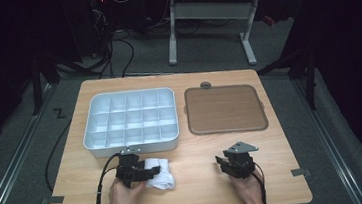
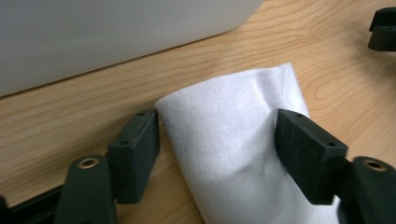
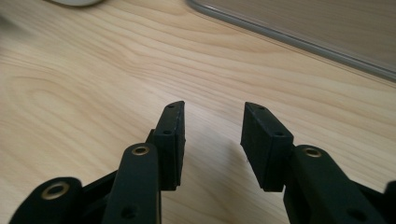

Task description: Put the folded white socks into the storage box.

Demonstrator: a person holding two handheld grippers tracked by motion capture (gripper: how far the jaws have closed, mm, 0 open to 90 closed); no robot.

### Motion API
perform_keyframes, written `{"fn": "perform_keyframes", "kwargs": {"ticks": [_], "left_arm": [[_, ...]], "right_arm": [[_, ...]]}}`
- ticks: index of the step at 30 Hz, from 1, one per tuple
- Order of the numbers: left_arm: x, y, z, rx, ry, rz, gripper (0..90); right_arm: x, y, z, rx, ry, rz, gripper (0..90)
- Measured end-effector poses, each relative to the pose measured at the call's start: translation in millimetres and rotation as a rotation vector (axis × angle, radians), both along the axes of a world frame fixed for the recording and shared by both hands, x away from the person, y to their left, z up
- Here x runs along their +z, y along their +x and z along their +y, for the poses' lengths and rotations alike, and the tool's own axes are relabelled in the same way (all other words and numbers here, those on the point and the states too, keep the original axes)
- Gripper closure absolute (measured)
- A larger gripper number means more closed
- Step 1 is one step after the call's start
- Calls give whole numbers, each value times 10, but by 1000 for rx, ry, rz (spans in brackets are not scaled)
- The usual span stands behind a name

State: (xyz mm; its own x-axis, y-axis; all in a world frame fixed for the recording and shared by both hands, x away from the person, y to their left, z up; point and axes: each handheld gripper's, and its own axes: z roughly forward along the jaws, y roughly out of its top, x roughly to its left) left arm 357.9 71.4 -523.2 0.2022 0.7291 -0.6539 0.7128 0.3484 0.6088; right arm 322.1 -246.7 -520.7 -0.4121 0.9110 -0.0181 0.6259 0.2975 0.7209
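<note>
A rolled white cloth (image 1: 162, 176) lies on the wooden table (image 1: 197, 191) just in front of the compartment box. My left gripper (image 1: 153, 173) reaches into it from the left. In the left gripper view the cloth (image 2: 224, 116) runs up between the two black pads (image 2: 140, 140), which touch it on both sides, so my left gripper (image 2: 217, 140) is shut on it. My right gripper (image 1: 223, 160) hovers over bare wood to the right, apart from the cloth. In its own view my right gripper (image 3: 212, 126) is open with nothing between its jaws.
A white box with several empty compartments (image 1: 128, 93) stands at the back left; its wall (image 2: 116, 32) rises close behind the cloth. A flat brown tray (image 1: 225, 109) lies at the back right, its rim (image 3: 289, 39) ahead of the right gripper. A small grey disc (image 1: 205, 85) lies behind the tray.
</note>
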Motion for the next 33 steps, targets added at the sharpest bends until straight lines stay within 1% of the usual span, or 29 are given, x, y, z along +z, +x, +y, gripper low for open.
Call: {"fn": "perform_keyframes", "kwargs": {"ticks": [2,6,9,12,13,15,16,18,22,27,33], "left_arm": [[-1,-10,-6,-9,-2,-3,376],[6,-30,-8,-19,-4,-17,428],[14,-50,-17,-26,-2,-32,476],[24,-66,-18,-34,-5,-40,527],[28,-71,-14,-40,-7,-42,547],[32,-73,-2,-45,-13,-47,588],[36,-71,1,-43,-17,-44,609],[41,-74,2,-43,-17,-45,635],[54,-73,19,-54,-17,-36,665],[69,-71,35,-62,-30,-35,689],[122,-64,36,-82,-18,-45,705]], "right_arm": [[-15,0,-106,-37,-2,0,591],[-42,11,-269,-87,-16,1,579],[-67,16,-346,-110,-19,6,553],[-89,1,-386,-113,-3,-10,531],[-103,-8,-390,-115,3,-22,521],[-107,-3,-391,-122,5,-21,474],[-108,3,-386,-116,5,-19,457],[-109,8,-381,-113,3,-18,443],[-109,11,-377,-111,3,-16,434],[-109,16,-373,-99,5,-11,398],[-109,17,-376,-96,9,-10,394]]}}
